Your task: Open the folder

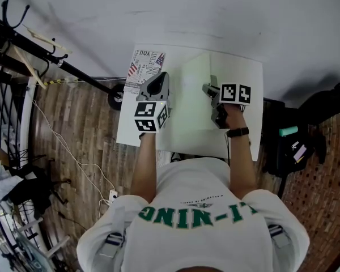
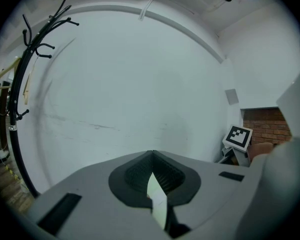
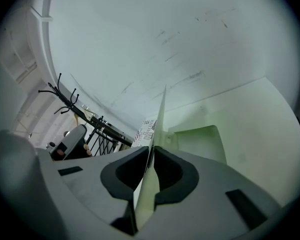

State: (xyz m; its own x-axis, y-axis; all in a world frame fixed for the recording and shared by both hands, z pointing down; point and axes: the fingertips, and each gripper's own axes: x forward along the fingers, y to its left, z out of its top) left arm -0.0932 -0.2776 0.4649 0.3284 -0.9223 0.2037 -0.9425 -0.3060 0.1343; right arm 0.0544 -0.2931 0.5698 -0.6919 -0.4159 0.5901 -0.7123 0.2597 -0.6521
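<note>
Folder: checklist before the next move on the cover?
1. Right gripper grip: ok, jaws shut on the cover edge.
2. Left gripper grip: ok, shut on a thin pale sheet; which leaf it is, cannot tell.
3. Folder fully open: not ok. The cover stands raised, not laid flat, though the inner pocket shows.
4. Swing path to the left: cannot tell. A printed booklet lies by the far left corner.
5. Folder supported on the table: ok.
</note>
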